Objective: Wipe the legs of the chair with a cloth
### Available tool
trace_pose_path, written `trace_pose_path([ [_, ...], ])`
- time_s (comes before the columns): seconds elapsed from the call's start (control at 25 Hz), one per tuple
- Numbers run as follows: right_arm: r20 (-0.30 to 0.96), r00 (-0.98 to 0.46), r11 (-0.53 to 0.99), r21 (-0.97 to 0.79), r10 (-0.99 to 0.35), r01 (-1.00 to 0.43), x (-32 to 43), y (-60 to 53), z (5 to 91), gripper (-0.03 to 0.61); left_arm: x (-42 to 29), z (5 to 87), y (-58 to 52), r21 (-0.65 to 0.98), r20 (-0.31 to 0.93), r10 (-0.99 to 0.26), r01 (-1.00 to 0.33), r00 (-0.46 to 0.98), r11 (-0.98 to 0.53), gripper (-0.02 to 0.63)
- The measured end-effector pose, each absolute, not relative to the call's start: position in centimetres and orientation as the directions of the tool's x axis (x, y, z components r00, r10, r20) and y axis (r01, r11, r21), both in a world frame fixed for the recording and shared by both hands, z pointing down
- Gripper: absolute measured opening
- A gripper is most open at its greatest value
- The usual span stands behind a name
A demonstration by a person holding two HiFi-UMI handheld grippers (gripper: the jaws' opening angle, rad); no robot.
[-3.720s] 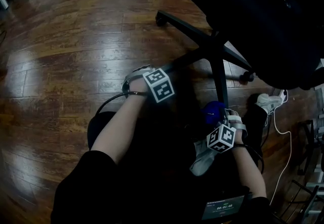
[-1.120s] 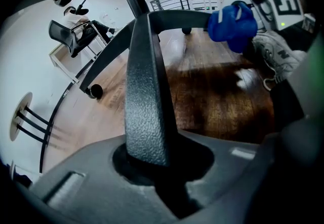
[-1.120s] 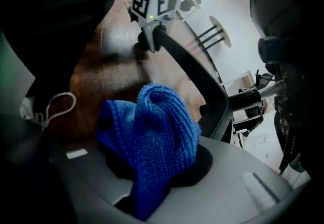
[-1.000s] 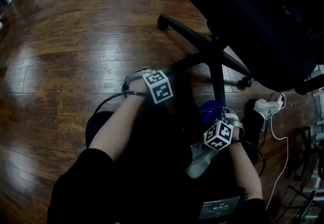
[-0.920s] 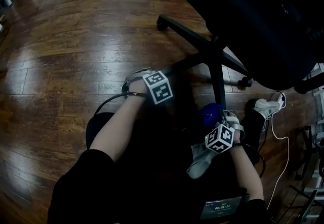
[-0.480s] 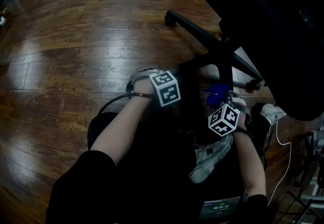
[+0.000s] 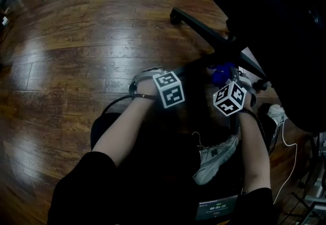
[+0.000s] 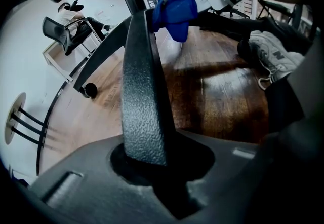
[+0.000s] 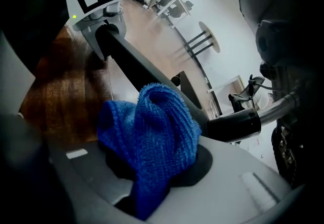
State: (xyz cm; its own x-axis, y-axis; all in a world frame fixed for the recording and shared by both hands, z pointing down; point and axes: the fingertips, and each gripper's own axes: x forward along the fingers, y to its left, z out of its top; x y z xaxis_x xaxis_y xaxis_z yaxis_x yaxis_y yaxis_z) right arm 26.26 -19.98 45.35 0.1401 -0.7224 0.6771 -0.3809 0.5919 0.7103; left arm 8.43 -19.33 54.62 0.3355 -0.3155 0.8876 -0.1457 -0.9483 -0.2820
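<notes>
The left gripper (image 8: 157, 177) has its fingers clamped on a black chair leg (image 8: 142, 91), while the right gripper (image 9: 152, 182) pinches the blue cloth (image 9: 152, 137) between its fingers, right of centre in the head view and seemingly against that leg.

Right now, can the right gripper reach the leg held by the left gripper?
Likely yes: the blue cloth in the right gripper seems to rest against that chair leg, nothing between.
</notes>
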Motion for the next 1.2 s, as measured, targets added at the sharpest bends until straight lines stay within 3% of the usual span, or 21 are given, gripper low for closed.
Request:
trace_pose_path([
  [0.68,0.838,0.168,0.754,0.542,-0.519,-0.372,27.1,-0.6,51.1,0.094,8.6,54.8,-19.5,-0.305,0.876,-0.345,-0.168,0.336,-0.937,0.064],
  [0.84,0.841,0.168,0.738,0.534,-0.515,-0.412,27.1,-1.7,50.8,0.094,8.6,54.7,-19.5,-0.299,0.880,-0.338,-0.163,0.334,-0.940,0.064],
  [1.2,0.678,0.182,0.596,0.721,-0.712,-0.353,26.9,-16.2,47.1,0.094,8.5,54.7,-19.5,-0.299,0.881,-0.337,-0.160,0.332,-0.941,0.064],
])
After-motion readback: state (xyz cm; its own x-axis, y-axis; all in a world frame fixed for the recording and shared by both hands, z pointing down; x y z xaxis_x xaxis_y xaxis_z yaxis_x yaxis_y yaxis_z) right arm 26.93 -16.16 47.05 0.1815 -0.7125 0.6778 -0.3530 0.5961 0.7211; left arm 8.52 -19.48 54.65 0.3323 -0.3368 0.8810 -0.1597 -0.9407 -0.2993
